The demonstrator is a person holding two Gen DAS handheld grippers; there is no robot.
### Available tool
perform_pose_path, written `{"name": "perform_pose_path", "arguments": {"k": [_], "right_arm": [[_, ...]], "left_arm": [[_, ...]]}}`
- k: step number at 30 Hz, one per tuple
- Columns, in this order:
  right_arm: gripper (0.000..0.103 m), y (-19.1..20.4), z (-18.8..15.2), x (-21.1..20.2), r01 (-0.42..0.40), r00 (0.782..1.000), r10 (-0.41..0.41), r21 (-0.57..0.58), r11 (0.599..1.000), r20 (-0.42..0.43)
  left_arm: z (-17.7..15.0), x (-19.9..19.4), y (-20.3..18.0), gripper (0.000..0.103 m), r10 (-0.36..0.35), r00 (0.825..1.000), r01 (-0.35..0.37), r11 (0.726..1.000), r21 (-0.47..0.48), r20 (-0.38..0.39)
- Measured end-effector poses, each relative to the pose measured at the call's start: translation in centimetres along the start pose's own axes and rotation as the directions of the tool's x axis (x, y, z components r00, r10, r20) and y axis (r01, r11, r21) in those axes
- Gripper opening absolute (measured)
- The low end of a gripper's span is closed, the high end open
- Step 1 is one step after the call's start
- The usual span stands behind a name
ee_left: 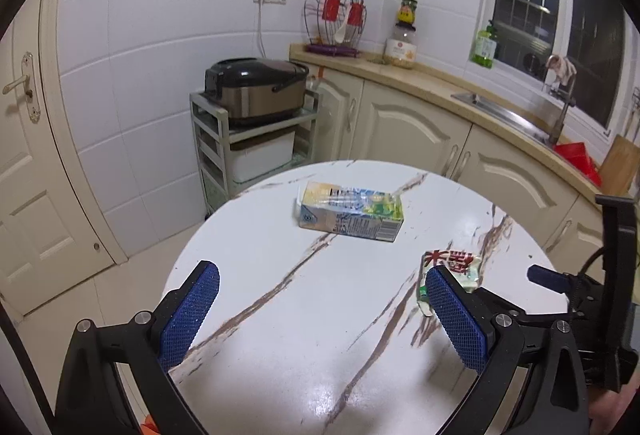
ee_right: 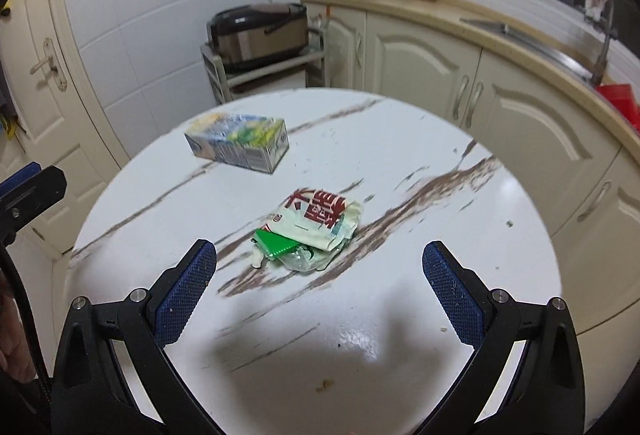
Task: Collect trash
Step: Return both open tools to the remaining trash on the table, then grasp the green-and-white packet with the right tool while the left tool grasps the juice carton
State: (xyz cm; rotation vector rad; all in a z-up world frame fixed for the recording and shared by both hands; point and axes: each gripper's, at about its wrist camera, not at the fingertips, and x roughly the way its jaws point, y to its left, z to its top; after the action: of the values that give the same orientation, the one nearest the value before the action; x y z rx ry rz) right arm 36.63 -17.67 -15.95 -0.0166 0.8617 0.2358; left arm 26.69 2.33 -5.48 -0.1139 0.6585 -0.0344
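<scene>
A drink carton (ee_left: 350,213) with blue, yellow and green print lies on its side on the round white marble-look table (ee_left: 280,335), ahead of my left gripper (ee_left: 320,275), which is open and empty. A crumpled white wrapper (ee_left: 460,267) with red characters lies partly behind the left gripper's right finger. In the right wrist view the same wrapper (ee_right: 316,225), with a green piece at its near end, lies just ahead of my open, empty right gripper (ee_right: 320,255). The carton (ee_right: 240,143) lies farther back left on the table (ee_right: 400,295).
Cream cabinets (ee_left: 420,131) with a countertop, sink (ee_left: 516,111) and faucet curve behind the table to the right. A rack holding a rice cooker (ee_left: 256,87) stands behind the table's far edge. A closed door (ee_left: 28,155) is at left. Crumbs (ee_right: 326,383) lie near the table's front.
</scene>
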Motion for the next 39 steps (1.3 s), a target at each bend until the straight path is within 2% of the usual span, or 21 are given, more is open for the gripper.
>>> {"name": "perform_pose_path", "arguments": {"k": [8, 11, 13, 15, 17, 20, 24, 29, 32, 35, 39], "right_arm": [[0.102, 0.2, 0.5, 7.1, -0.003, 0.994, 0.010, 0.062, 0.998, -0.110], [0.093, 0.4, 0.5, 8.5, 0.002, 0.992, 0.007, 0.067, 0.998, -0.123], [0.081, 0.7, 0.6, 8.7, 0.026, 0.993, -0.023, 0.026, 0.999, -0.113], [0.059, 0.9, 0.8, 8.8, 0.028, 0.994, -0.028, -0.004, 1.000, -0.109], [0.050, 0.6, 1.0, 8.7, 0.018, 0.994, -0.019, -0.010, 1.000, -0.105], [0.042, -0.1, 1.1, 8.6, -0.016, 0.995, 0.017, 0.007, 1.000, -0.097], [0.037, -0.9, 1.2, 8.3, -0.027, 0.996, 0.029, 0.027, 0.999, -0.087], [0.036, -2.0, 1.7, 8.6, -0.032, 0.996, 0.035, 0.041, 0.999, -0.082], [0.034, -2.7, 1.9, 8.8, -0.042, 0.996, 0.045, 0.034, 0.999, -0.081], [0.033, -3.5, 2.1, 8.9, -0.054, 0.995, 0.056, 0.030, 0.998, -0.080], [0.033, -5.4, 2.5, 8.8, -0.073, 0.995, 0.077, 0.052, 0.996, -0.070]], "left_arm": [[2.6, 6.4, 1.9, 0.102, 0.023, 0.998, -0.025, 0.999, -0.029, -0.059], [3.2, 8.4, 2.2, 0.102, 0.027, 0.997, -0.029, 0.999, -0.033, -0.074], [3.8, 9.7, 2.1, 0.102, 0.026, 0.996, -0.028, 0.999, -0.033, -0.084], [4.1, 11.0, 1.9, 0.102, 0.020, 0.996, -0.023, 0.999, -0.030, -0.089], [4.7, 12.1, 1.5, 0.102, 0.017, 0.996, -0.019, 1.000, -0.023, -0.090], [5.1, 13.7, 0.9, 0.102, 0.013, 0.996, -0.014, 1.000, -0.012, -0.091], [6.0, 15.8, 0.0, 0.102, 0.005, 0.996, -0.006, 1.000, -0.012, -0.093], [6.7, 17.9, -2.6, 0.102, -0.013, 0.995, 0.012, 1.000, -0.007, -0.098], [6.9, 19.5, -4.0, 0.102, 0.016, 0.994, -0.017, 1.000, -0.014, -0.105], [7.2, 20.8, -5.0, 0.102, 0.024, 0.993, -0.031, 0.998, -0.062, -0.112], [8.5, 22.7, -6.4, 0.102, 0.089, 0.990, -0.102, 0.988, -0.118, -0.109]]}}
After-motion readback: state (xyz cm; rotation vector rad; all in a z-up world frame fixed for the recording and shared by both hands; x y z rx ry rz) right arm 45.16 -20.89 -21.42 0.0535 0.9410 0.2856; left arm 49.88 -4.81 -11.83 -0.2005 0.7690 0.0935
